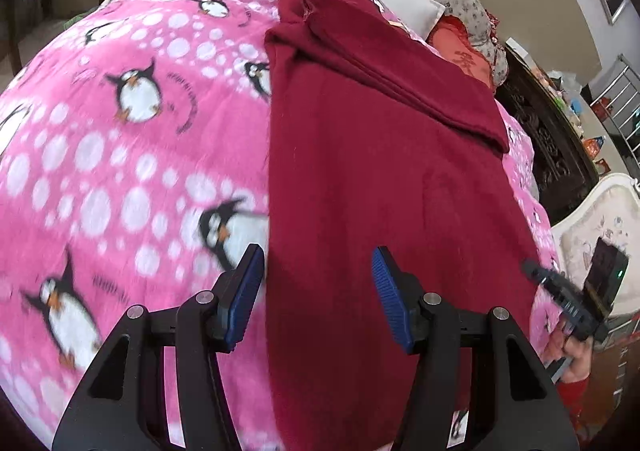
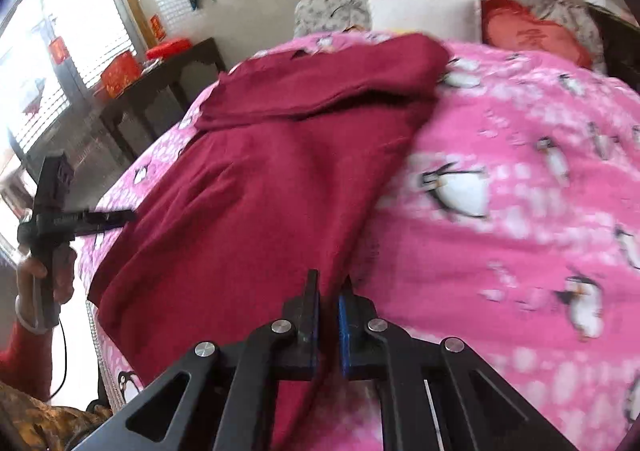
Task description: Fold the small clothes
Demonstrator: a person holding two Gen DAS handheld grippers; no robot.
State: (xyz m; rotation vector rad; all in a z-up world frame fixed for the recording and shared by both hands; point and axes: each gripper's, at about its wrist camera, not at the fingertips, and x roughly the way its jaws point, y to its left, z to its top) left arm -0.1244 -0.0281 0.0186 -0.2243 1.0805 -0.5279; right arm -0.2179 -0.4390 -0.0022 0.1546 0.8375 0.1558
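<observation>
Fingers of the right gripper [image 2: 329, 299] pinch the maroon garment's [image 2: 264, 187] near edge; left gripper [image 1: 318, 291] gapes half-wide over its other edge, long axis running straight ahead.

Left tongs [image 1: 318, 271]: jaws parted, tilted downward, blue pads [image 1: 390, 297] clear of each other, nothing pinched.
Right tongs [image 2: 329, 293]: jaws drawn together, angled downward, clamped on a fold of dark red garment [image 2: 260, 187].
Left hand [image 2: 48, 275]: wrapped round its handle, red sleeve at wrist.
</observation>
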